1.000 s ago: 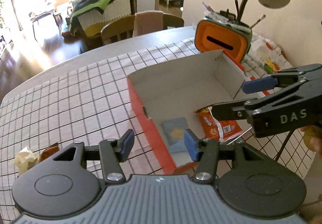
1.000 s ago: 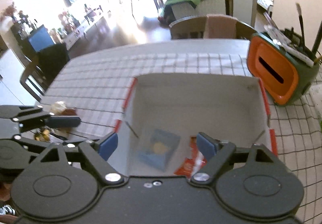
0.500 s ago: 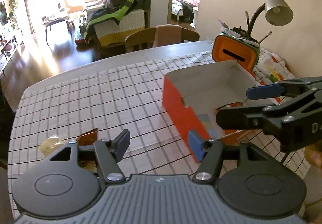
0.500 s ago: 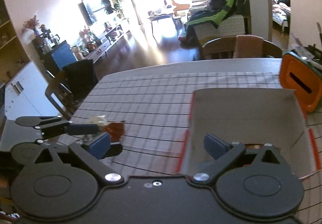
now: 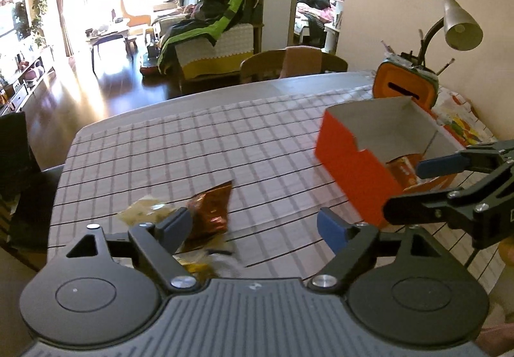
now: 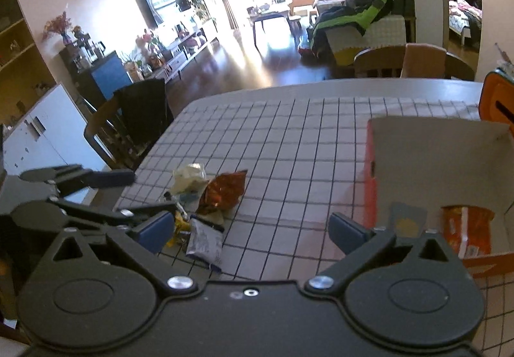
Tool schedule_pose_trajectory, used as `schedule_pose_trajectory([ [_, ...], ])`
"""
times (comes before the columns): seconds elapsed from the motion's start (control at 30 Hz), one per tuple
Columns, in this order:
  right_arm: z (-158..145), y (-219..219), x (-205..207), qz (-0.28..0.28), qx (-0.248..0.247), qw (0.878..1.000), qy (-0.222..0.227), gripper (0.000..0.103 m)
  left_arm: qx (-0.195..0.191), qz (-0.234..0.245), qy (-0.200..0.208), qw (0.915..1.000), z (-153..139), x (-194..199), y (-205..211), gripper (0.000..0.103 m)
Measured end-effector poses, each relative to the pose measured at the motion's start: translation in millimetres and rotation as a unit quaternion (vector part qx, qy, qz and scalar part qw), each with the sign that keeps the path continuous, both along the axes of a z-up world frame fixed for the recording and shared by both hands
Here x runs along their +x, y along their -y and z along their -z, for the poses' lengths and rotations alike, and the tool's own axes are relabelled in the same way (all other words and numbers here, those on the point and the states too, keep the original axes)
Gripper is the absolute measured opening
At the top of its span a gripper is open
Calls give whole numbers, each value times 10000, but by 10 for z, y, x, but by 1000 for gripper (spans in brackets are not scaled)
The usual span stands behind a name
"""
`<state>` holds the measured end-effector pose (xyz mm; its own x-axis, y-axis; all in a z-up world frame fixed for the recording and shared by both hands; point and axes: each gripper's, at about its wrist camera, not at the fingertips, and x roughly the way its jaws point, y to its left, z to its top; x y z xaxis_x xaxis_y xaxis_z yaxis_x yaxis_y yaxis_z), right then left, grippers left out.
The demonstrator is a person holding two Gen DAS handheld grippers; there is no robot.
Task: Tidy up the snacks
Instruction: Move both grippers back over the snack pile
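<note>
An orange cardboard box [image 5: 347, 148] with a white inside stands at the right of the checked tablecloth; it also shows in the right wrist view [image 6: 372, 170]. In it lie an orange snack packet [image 6: 467, 228] and a blue packet [image 6: 406, 220]. A small heap of snacks lies near the table's front left: a brown foil packet [image 5: 212, 206], a pale yellow packet [image 5: 144, 211], and a grey-white packet [image 6: 205, 239]. My left gripper [image 5: 253, 227] is open and empty just above the heap. My right gripper [image 6: 250, 231] is open and empty, between the heap and the box.
An orange and green pen holder [image 5: 406, 87] and a desk lamp [image 5: 461, 26] stand behind the box by the wall. A wooden chair [image 5: 289, 65] is at the table's far edge, a dark chair [image 6: 138, 119] at its left side.
Both grippers have drawn back from over the box and swung left toward the snack heap, which has come into view. Both stay open and empty.
</note>
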<state>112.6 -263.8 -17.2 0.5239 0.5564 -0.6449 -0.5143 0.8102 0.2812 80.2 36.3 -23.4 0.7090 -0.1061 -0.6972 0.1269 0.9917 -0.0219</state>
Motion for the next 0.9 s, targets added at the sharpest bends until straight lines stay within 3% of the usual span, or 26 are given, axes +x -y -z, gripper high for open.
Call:
schedule_pose_trajectory([
  [0.2,169,-263,-113,-7,-141,9998,-170,103,173,66,-107,9998,123,-25,-434,89],
  [0.47,443,-673,-177,-347,-477,9980,-226,103,147,646,-519,9965,401,-22,-782,89],
  [0.9,822,-1095,-8,-629,-661,9939,-625,101,-10,472,-1170,9920,825,368,-1307,89],
])
